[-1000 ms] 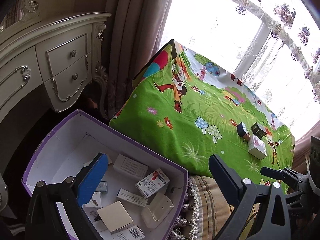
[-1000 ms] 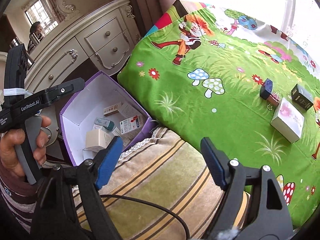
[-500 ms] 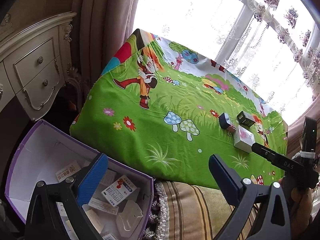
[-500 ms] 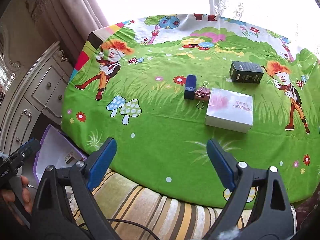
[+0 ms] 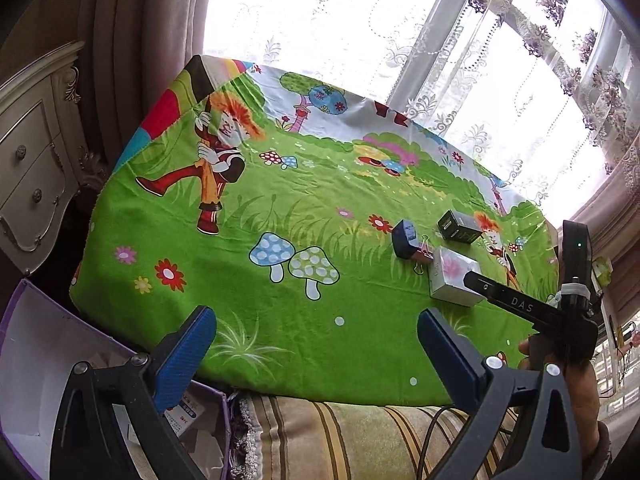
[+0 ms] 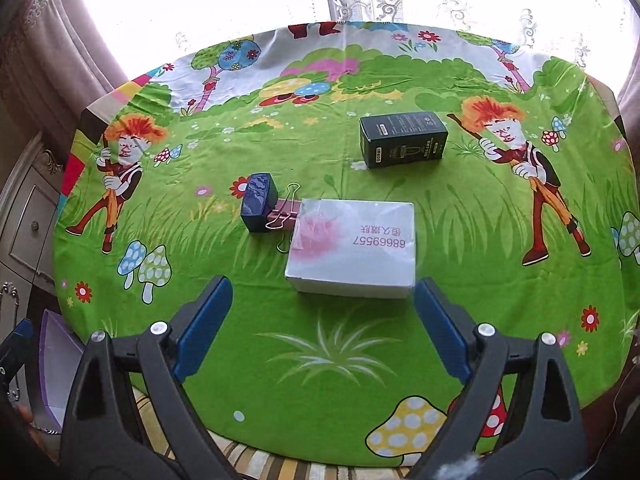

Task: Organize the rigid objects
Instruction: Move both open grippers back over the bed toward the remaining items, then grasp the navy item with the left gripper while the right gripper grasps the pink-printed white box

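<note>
While the left gripper [image 5: 316,352] hangs spread and empty over the green tabletop [image 5: 248,280], its purple box [image 5: 24,344] sits low beside. Ahead of the right gripper [image 6: 322,318], just widened and empty, lies the white box [image 6: 352,248]; closing carelessly could snag the touching binder clip [image 6: 282,218] and blue block [image 6: 259,202].

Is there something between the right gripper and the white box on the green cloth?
Nothing visible. The right gripper is open and empty, and only bare green cloth lies between its fingers and the white box. The pink binder clip and dark blue box sit at the box's far left corner, off the path.
</note>
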`<act>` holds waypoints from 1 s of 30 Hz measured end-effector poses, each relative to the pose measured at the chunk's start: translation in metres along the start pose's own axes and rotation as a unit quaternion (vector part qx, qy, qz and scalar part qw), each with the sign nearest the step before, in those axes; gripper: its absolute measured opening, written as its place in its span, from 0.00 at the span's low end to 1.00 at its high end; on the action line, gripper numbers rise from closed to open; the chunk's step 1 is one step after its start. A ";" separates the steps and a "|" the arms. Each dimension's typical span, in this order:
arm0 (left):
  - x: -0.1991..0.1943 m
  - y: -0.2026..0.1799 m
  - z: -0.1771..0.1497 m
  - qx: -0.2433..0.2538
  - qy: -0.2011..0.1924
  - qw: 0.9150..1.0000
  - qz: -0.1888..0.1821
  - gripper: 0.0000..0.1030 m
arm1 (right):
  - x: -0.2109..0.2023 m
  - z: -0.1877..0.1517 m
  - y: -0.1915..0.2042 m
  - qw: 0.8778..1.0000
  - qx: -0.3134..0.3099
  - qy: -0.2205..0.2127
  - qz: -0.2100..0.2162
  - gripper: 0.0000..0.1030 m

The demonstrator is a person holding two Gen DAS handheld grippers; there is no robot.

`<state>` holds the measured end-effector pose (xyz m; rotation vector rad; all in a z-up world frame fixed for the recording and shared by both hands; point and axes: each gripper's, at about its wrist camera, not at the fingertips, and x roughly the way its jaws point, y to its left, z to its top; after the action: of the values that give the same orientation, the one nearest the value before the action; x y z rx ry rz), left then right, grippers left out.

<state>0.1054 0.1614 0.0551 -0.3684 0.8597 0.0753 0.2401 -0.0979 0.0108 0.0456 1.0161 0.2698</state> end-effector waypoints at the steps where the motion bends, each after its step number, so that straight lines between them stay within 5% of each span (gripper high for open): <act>1: 0.004 -0.004 0.002 0.003 0.002 1.000 -0.002 0.99 | 0.004 0.001 -0.001 1.000 0.000 0.002 -0.004 0.91; 21: 0.072 -0.059 0.039 0.054 0.028 0.998 -0.016 0.97 | 0.046 0.017 -0.006 0.999 -0.008 0.002 -0.048 0.95; 30: 0.127 -0.087 0.056 0.058 0.071 0.996 -0.023 0.78 | 0.055 0.018 -0.015 0.999 0.001 0.006 -0.047 0.97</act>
<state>0.2471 0.0892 0.0176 -0.2866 0.9906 -0.0431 0.2858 -0.0976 -0.0284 -0.0021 1.0280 0.1839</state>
